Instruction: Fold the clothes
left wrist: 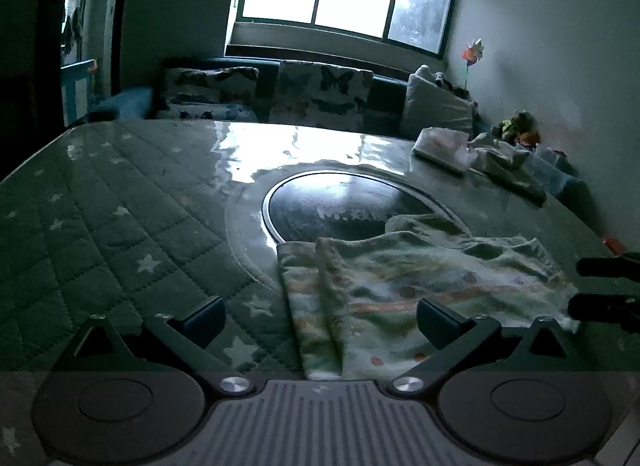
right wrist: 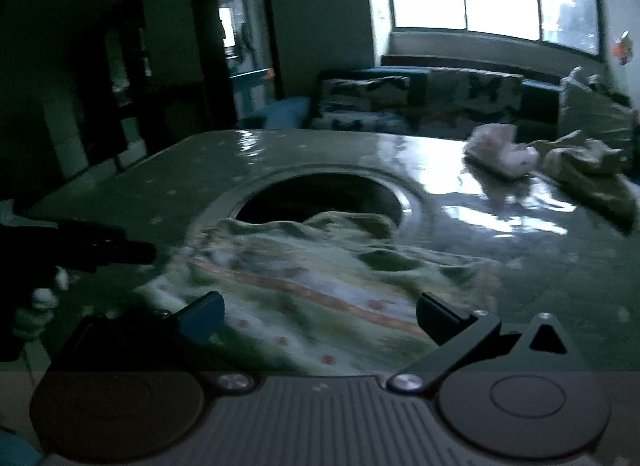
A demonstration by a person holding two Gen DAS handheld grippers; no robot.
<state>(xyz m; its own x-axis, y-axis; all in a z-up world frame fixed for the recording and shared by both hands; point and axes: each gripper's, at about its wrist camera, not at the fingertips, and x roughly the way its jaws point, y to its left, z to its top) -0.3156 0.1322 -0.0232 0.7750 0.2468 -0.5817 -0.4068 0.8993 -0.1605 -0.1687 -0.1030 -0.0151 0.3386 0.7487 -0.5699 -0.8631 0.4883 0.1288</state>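
On the tabletop (left wrist: 120,193) a patterned cloth (left wrist: 400,286) lies half folded, both left tongs (left wrist: 320,322) and right tongs (right wrist: 320,322) spread wide, gripping nothing.

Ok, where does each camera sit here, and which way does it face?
Left wrist: on the left gripper, facing across the table to the window; own open fingers, right gripper's tips at right.
Right wrist: on the right gripper, same heading; own open fingers, left gripper at left.
Shared: patterned garment, dark round inset, sofa.
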